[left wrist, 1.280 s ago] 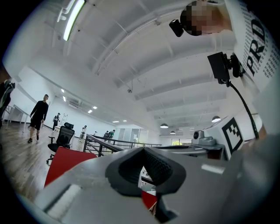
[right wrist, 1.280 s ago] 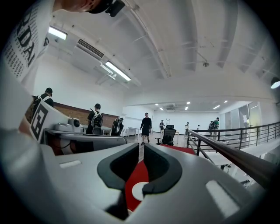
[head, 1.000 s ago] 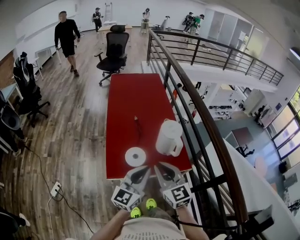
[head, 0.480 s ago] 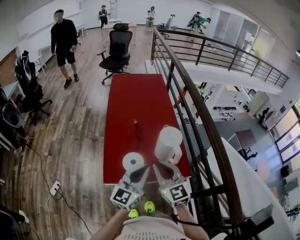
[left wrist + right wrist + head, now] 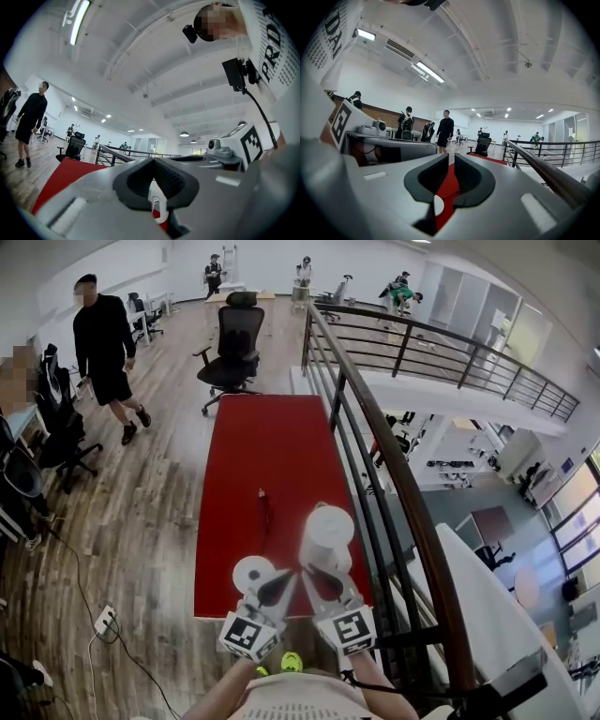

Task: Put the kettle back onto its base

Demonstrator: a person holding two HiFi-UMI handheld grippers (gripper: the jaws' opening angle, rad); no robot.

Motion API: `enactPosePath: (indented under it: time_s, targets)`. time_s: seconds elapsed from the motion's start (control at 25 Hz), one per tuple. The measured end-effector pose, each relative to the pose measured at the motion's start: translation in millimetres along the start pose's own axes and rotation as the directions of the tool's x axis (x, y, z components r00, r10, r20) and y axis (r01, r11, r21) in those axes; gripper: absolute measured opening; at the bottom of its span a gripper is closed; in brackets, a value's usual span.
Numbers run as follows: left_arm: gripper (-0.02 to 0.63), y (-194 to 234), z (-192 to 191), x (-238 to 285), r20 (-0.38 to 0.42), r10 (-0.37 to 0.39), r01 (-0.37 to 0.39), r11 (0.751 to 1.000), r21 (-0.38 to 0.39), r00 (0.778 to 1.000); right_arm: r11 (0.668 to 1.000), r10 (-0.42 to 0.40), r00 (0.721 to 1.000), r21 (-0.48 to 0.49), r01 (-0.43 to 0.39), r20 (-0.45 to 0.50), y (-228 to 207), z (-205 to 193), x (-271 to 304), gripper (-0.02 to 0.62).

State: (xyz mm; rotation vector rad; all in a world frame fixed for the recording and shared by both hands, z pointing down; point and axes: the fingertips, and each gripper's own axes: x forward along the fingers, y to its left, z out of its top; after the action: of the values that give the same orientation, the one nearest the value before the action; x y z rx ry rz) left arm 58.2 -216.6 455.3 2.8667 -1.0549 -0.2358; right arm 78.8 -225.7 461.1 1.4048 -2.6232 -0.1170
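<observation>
Two white, plastic-looking pieces sit by the long red counter's (image 5: pixel 267 456) near edge. The tall, smooth cylindrical kettle (image 5: pixel 326 538) stands toward the near right corner, off its flat round base (image 5: pixel 253 573) just left, perhaps touching it. The left gripper's (image 5: pixel 281 582) fingers are clenched and empty. The right gripper's (image 5: pixel 314 577) fingers are barely parted and empty, likely lining up for the handle.

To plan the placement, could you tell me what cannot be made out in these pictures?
Head view: the lower part of the kettle is hidden behind the right gripper.
Head view: the near edge of the base is covered by the left gripper.
Head view: the dark item on the table is too small to name.
Gripper views: each gripper's own body hides nearly all of the table.
</observation>
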Motion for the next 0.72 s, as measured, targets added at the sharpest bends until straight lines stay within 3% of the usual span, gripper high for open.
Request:
enactPosePath:
  time_s: [0.48, 0.72]
  targets:
    - [-0.005, -12, -31, 37, -0.034, -0.036, 0.036, 0.999, 0.022, 0.999, 0.997, -0.069, 0.996, 0.020, 0.070, -0.052, -41, -28, -3, 0.058]
    - [-0.006, -13, -48, 44, -0.075, -0.064, 0.065, 0.998, 0.016, 0.995, 0.991, -0.130, 0.987, 0.023, 0.133, -0.098, -52, -49, -4, 0.110]
